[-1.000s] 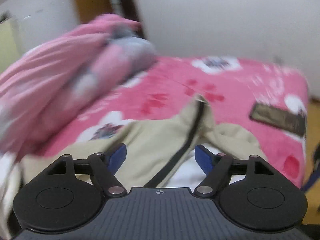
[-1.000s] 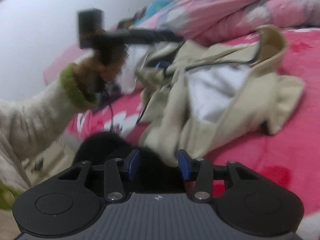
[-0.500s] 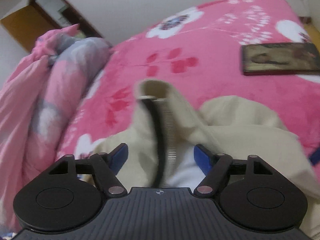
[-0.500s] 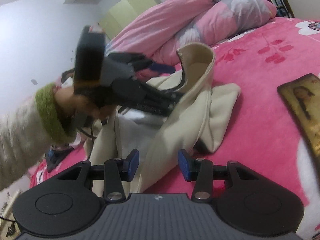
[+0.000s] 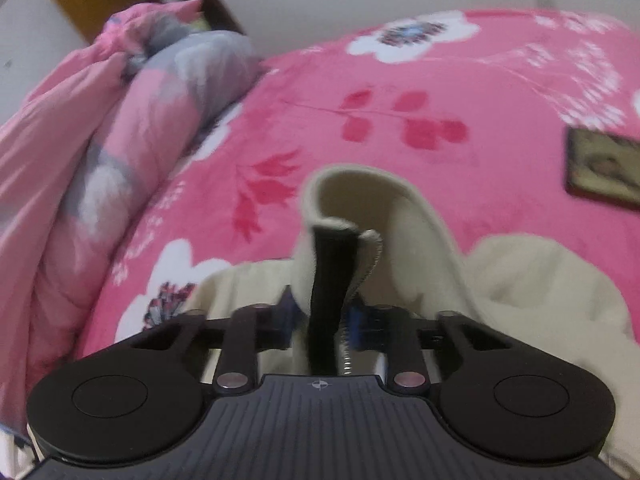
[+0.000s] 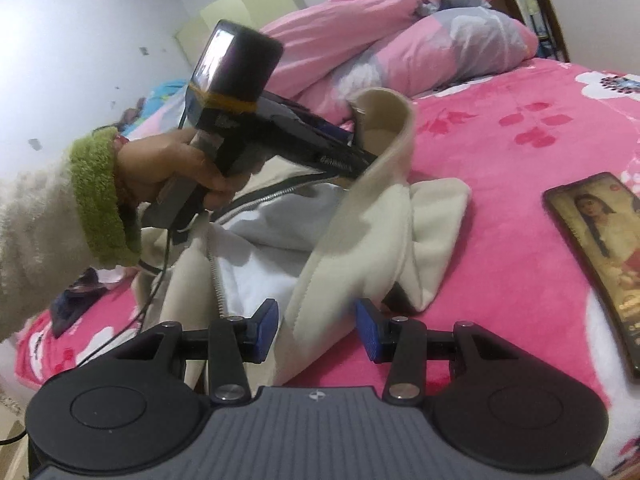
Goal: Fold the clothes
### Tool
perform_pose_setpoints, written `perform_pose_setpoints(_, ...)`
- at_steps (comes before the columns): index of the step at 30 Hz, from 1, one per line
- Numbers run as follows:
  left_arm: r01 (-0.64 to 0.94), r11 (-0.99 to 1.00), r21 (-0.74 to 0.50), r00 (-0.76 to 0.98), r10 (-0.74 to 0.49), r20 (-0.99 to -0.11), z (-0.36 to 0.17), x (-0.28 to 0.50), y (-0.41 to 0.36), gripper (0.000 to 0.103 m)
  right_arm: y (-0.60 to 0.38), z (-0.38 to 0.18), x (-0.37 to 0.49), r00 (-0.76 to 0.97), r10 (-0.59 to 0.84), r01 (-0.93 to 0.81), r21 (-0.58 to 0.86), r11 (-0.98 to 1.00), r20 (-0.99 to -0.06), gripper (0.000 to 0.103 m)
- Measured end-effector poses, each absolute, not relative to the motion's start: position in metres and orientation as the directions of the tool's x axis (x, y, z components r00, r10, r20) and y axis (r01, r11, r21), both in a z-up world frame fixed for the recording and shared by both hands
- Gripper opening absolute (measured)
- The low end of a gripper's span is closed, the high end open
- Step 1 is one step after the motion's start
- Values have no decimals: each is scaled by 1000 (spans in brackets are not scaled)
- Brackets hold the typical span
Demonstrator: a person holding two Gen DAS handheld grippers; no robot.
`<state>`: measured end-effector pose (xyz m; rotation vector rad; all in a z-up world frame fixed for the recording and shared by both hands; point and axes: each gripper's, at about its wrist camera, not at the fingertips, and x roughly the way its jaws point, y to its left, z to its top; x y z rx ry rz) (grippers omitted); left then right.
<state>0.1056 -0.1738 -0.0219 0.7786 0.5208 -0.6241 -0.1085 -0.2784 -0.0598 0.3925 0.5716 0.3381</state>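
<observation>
Pinching the cream jacket [image 5: 400, 216] by its zipper edge, your left claw [image 5: 324, 320] holds it up at frame center. Your right claw [image 6: 316, 330] is spread around a fold, low over the pink bed [image 6: 520, 240].

The cream jacket [image 6: 360, 240] is soft matt fleece with a metal zip. The pink bedspread [image 5: 440, 80] looks plush; the phone [image 6: 600, 240] is glossy glass.
</observation>
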Motion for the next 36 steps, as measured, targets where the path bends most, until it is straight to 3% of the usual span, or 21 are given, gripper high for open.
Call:
perform_pose_setpoints(7, 528, 735, 426, 829, -337, -446, 43, 95, -139, 10, -266, -54, -98, 805, 360, -141, 436, 889, -473, 47)
perform_pose_setpoints(14, 414, 860, 299, 900, -337, -278, 123, 47, -64, 9, -239, -63, -87, 833, 223, -65, 310, 949, -506, 47)
perform_pose_setpoints(20, 322, 926, 196, 945, -302, -127, 186, 0, -2, 9, -239, -55, -74, 868, 238, -66, 374, 925, -435, 42)
perform_pose_setpoints(21, 308, 932, 190, 950, -293, -104, 191, -9, 6, 9, -237, -52, -70, 873, 238, -77, 362, 929, -426, 40)
perform_pose_setpoints(24, 263, 948, 176, 965, -256, -63, 203, -26, 26, 9, -228, -42, -60, 889, 217, -101, 290, 952, -403, 8)
perform_pose_setpoints(28, 204, 967, 153, 979, -204, -14, 219, -47, 52, 9, -232, 4, -61, 951, 109, -64, 162, 985, -290, 5)
perform_pose_setpoints(36, 185, 977, 108, 965, -201, 167, 265, -96, 80, 9, -255, 150, -78, 998, 32, -32, -9, 999, 54, 5)
